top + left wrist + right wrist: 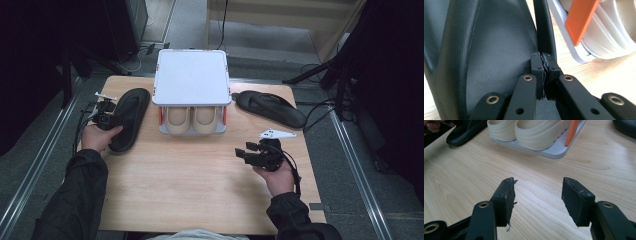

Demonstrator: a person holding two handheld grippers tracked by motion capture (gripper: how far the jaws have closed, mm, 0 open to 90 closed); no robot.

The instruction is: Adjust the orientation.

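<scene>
Left gripper (545,65) jaws pinched on rim of black slipper (129,118), lying just left of white shoe rack (191,75). Right gripper (537,195) jaws wide apart, nothing between, over bare wooden table (200,175) in front-right of rack. Second black slipper (271,107) right of rack.

The person's forearms come in from the bottom of the high view, both in dark sleeves. The left hand (98,137) sits at the table's left edge, its left gripper (106,116) pointing away from the person; in the left gripper view the jaws are pressed together, pinching a thin black edge. The right hand (278,176) rests over the table's right half. Its right gripper (243,151) points left, jaws spread wide apart with nothing between them.
</scene>
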